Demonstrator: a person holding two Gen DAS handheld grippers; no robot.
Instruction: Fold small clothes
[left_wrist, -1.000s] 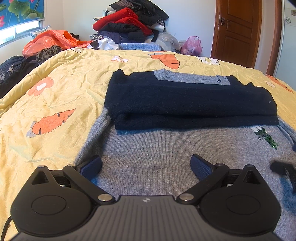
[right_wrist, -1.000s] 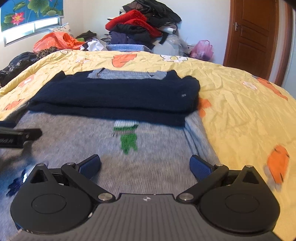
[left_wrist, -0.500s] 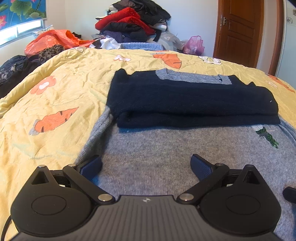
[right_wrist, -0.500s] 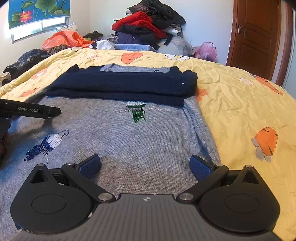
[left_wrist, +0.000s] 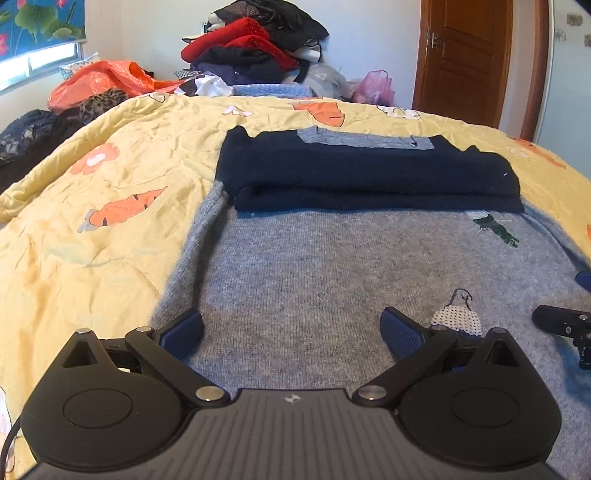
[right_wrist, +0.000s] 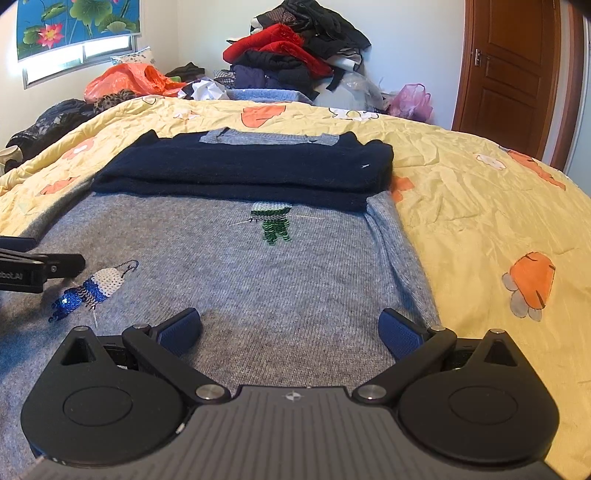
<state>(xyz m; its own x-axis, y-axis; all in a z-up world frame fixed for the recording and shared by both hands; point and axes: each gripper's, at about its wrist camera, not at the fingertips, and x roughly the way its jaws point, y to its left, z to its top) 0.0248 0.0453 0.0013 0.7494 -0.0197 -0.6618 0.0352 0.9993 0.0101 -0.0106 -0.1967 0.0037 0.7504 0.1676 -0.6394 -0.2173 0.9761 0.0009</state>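
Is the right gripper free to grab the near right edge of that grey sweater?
Probably yes. The right gripper is open and low over the grey sweater, and nothing lies between its fingers and the sweater's right edge.

Ahead of me: yellow quilt with carrot and flower prints covering the bed. Beyond it, a heap of red and black clothes, orange plastic bag, pink plastic bag, brown wooden door, lotus-print blind above the window.
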